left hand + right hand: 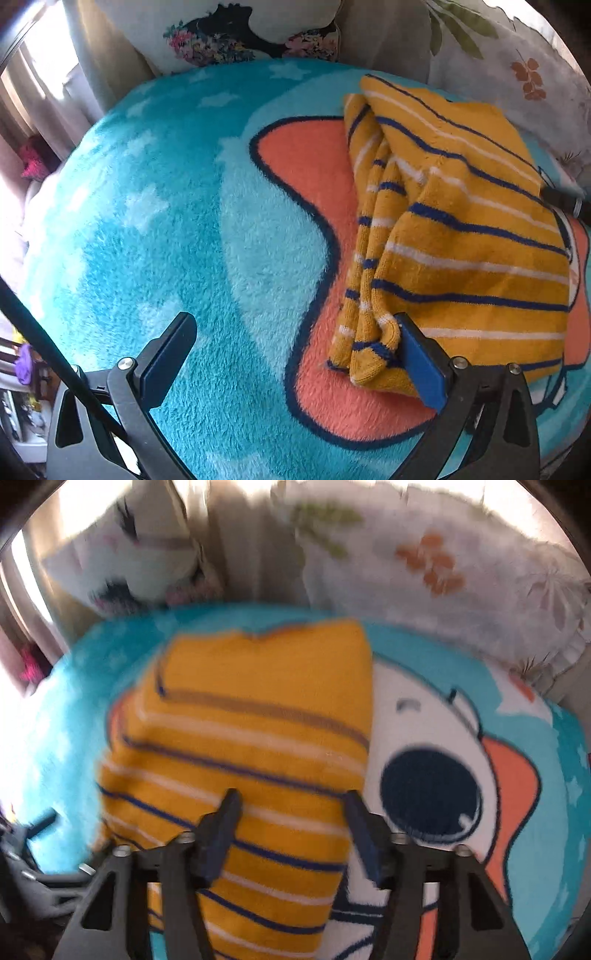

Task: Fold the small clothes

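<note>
A turquoise fleece blanket (155,229) is spread out, with the striped yellow garment (461,236) lying folded at its three o'clock side. The left gripper (295,354) is held wide open and empty, its right finger touching the garment's bunched edge. The right gripper (291,827) is seen partly open above the garment, nothing gripped.

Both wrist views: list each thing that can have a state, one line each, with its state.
Striped garment: partly folded, bunched along one edge, lying on the blanket.
Blanket: spread flat under the garment.
Left gripper: open, one finger against the garment's bunched edge, nothing clamped.
Right gripper: open, above the garment, nothing between the fingers; view blurred.
Pillows: propped behind the blanket.
</note>
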`<state>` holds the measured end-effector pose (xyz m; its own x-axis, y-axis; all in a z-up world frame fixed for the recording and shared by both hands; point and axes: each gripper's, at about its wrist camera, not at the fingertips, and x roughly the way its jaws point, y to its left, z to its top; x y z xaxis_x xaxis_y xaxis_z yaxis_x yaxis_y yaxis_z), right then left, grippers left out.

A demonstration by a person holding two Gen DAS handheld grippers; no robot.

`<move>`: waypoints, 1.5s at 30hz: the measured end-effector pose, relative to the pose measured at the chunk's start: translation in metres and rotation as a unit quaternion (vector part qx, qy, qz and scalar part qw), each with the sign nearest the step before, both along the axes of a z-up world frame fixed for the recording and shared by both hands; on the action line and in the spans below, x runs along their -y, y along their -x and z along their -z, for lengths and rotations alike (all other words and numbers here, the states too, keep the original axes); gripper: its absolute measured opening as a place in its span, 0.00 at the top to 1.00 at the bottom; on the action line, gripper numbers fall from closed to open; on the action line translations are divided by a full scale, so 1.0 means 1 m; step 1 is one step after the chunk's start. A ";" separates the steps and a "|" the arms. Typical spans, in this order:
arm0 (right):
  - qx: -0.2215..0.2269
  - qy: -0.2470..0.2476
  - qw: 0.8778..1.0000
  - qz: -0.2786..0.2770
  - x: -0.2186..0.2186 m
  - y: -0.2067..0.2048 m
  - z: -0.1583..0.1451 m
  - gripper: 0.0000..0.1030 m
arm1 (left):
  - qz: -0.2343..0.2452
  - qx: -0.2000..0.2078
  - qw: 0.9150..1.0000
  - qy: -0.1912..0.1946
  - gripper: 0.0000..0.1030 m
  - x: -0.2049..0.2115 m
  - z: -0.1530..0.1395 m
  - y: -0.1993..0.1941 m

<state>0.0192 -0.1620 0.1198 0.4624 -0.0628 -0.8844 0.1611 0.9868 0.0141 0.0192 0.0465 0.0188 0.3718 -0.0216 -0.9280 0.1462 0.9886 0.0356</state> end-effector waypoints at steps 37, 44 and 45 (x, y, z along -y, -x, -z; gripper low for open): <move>-0.017 -0.069 0.996 0.061 0.045 -0.124 0.019 0.62 | 0.008 0.057 0.996 0.064 0.00 -0.020 -0.047 -0.037; -0.036 -0.041 0.999 0.001 0.028 -0.098 0.035 0.62 | 0.001 0.045 0.998 -0.034 0.00 0.010 -0.017 -0.069; -0.033 -0.046 0.998 0.011 0.037 -0.091 0.034 0.62 | -0.001 0.041 0.998 -0.053 0.00 0.008 -0.010 -0.070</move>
<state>0.1102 -0.1990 0.0860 0.4020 0.0101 -0.9156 0.1865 0.9781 0.0927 0.0888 0.0383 0.0288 0.4458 0.0757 -0.8919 0.1365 0.9790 0.1514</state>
